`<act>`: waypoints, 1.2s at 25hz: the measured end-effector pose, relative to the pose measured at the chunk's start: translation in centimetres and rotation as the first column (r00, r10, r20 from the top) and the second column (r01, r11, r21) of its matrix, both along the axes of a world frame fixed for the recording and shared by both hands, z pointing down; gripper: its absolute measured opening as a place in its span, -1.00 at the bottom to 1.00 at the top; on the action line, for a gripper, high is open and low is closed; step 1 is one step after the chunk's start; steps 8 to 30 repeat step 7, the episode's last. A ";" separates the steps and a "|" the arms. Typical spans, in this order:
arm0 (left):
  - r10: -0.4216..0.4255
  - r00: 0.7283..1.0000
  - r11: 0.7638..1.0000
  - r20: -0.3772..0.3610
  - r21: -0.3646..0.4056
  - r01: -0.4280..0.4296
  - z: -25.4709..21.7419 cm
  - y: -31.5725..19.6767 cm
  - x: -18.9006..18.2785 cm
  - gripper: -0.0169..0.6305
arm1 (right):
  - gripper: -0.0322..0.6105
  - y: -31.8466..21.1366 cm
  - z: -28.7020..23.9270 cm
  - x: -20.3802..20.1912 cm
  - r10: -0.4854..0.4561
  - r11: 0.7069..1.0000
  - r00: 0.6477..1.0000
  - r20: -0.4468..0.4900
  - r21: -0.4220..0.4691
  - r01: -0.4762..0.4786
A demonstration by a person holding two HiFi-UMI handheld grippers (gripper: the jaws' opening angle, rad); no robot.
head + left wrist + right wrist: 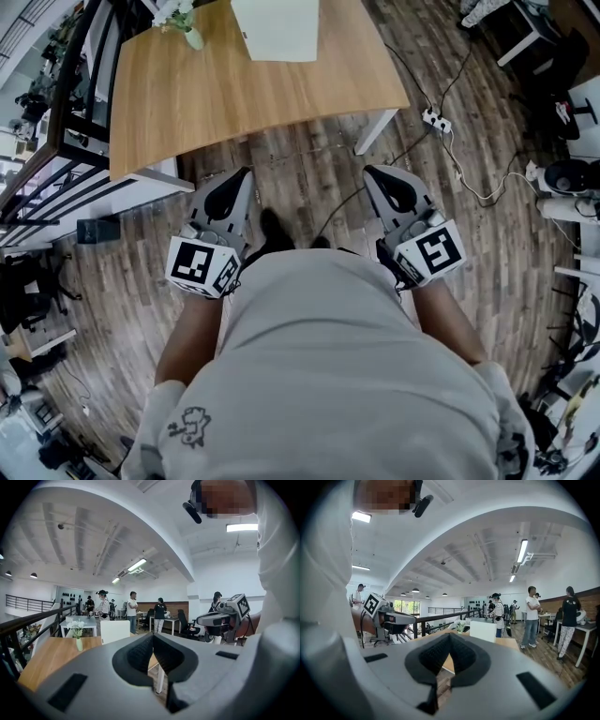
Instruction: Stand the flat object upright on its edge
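My left gripper [241, 180], at lower left of the head view, has its jaws pressed together on nothing. I hold it close against my body, nearly level, nose toward the wooden table [234, 108]. The white flat panel [277, 28] sits at the top centre of that view, on the table's far part, well apart from both grippers. Its long side runs across the frame. Through the gripper views it reads as a tall white face, so I judge it may already be standing on its edge. It lies more in line with my left hand. My right gripper [376, 178], lower right of centre, mirrors the left: jaws closed, empty, tucked in, angled slightly inward.
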State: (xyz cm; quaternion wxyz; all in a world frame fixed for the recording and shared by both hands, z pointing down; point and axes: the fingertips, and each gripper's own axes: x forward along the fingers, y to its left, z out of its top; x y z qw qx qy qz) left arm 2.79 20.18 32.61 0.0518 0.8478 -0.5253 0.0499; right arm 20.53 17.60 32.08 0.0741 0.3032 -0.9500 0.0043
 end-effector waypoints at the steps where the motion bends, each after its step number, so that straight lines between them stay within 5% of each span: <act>1: -0.002 1.000 1.000 -0.002 0.000 0.002 -0.1 0.0 0.0 -0.92 | -0.89 0.0 -0.1 -0.1 -0.002 1.000 1.000 0.000 0.001 0.002; 30: 0.010 1.000 1.000 0.005 0.015 -0.010 -0.7 0.2 0.6 -0.92 | -0.89 0.3 -0.4 0.0 0.000 1.000 1.000 0.006 0.003 0.000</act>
